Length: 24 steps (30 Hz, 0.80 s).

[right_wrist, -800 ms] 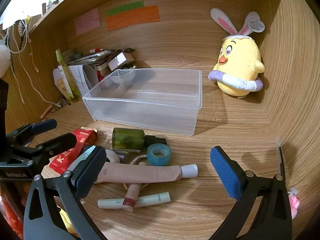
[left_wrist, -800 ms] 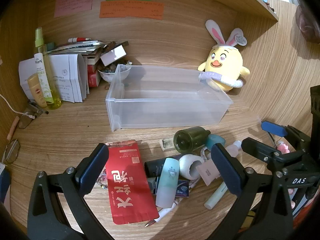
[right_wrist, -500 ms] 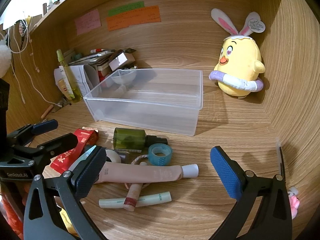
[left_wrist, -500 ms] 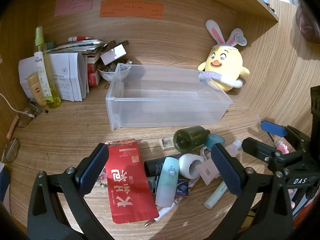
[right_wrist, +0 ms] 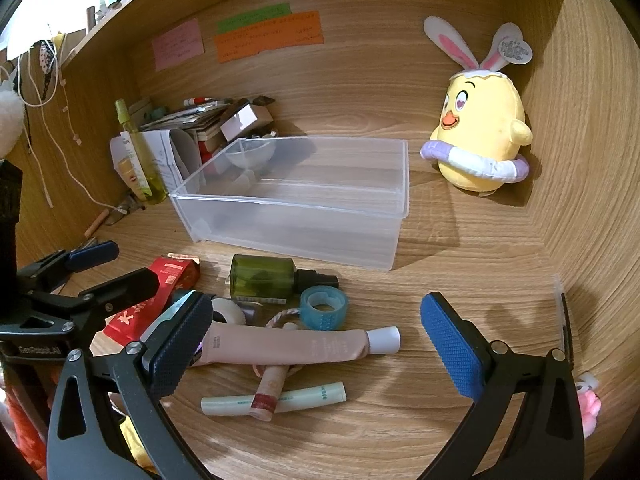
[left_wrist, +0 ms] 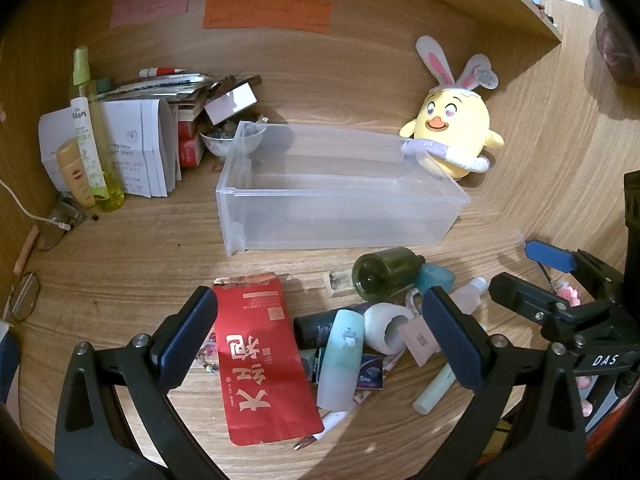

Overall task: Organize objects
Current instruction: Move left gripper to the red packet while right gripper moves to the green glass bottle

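Both grippers, left (left_wrist: 316, 330) & right (right_wrist: 316, 334), fully open, empty. Risk: round dark-green glass bottle (right_wrist: 262, 276) rolls if nudged; the pile's stacked w/ pink squeeze tube (right_wrist: 288, 346) overlapping.

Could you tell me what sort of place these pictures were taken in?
Probably a home desk nook under a shelf: sticky notes on the wooden back panel, a yellow chick plush toy, stacked papers, and cosmetics such as a pink tube lying before a clear plastic bin.

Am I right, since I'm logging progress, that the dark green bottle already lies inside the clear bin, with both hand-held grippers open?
Not quite. The right wrist view shows the dark green bottle lying on the desk in front of the clear bin, not inside. Both hand-held grippers are open.
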Each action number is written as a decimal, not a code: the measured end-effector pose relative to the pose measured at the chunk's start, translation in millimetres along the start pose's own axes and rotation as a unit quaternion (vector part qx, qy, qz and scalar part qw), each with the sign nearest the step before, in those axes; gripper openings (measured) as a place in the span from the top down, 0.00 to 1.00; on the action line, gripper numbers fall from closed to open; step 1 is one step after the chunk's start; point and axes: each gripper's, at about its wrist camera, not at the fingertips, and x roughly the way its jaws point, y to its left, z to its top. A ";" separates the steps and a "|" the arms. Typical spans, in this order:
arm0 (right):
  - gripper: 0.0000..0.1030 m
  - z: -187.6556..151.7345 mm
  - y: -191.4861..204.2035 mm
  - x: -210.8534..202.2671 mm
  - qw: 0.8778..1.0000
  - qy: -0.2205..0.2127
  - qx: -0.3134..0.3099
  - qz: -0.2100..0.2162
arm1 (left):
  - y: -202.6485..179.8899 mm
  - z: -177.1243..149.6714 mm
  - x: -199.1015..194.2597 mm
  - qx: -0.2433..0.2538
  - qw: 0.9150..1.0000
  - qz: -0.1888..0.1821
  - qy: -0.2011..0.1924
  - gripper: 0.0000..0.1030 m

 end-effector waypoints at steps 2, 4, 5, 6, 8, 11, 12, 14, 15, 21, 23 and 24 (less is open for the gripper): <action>0.00 0.1 0.2 1.5 1.000 0.002 0.000 0.001 | 1.2 0.8 1.7 0.000 1.000 0.003 0.003 0.00; 0.00 0.3 0.1 3.0 1.000 0.003 0.000 0.003 | 3.8 1.7 3.5 -0.001 1.000 0.005 0.007 0.00; 0.00 0.6 0.1 4.1 1.000 0.004 0.000 0.003 | 4.9 2.1 3.9 -0.002 1.000 0.005 0.008 0.00; 0.00 0.9 0.3 5.1 1.000 0.005 0.001 0.003 | 6.3 2.6 4.3 -0.003 1.000 0.004 0.010 0.00; 0.00 1.0 0.0 7.8 1.000 0.007 0.001 0.004 | 8.6 3.5 4.6 -0.002 1.000 0.005 0.010 0.00; 0.00 2.3 0.1 13.5 1.000 0.013 0.002 0.007 | 12.8 4.6 7.1 0.001 1.000 0.007 0.013 0.00; 0.00 2.7 0.1 15.9 1.000 0.016 0.002 0.007 | 13.7 4.5 8.3 0.001 1.000 0.008 0.016 0.00; 0.00 4.0 0.0 20.8 1.000 0.020 0.003 0.008 | 16.7 4.5 11.5 0.005 1.000 0.010 0.020 0.00; 0.00 4.5 -0.1 22.9 1.000 0.021 0.005 0.008 | 18.6 4.6 13.4 0.007 1.000 0.011 0.022 0.00; 0.00 8.8 2.9 40.1 0.999 0.035 0.006 0.025 | 33.6 4.8 33.2 0.005 0.998 0.003 0.063 0.00; 0.00 10.1 4.1 46.7 0.999 0.040 0.008 0.030 | 39.5 4.4 41.2 0.000 0.997 0.001 0.079 0.00; 0.00 10.3 4.8 49.9 0.999 0.042 0.009 0.033 | 42.7 4.1 44.9 -0.004 0.996 0.000 0.087 0.00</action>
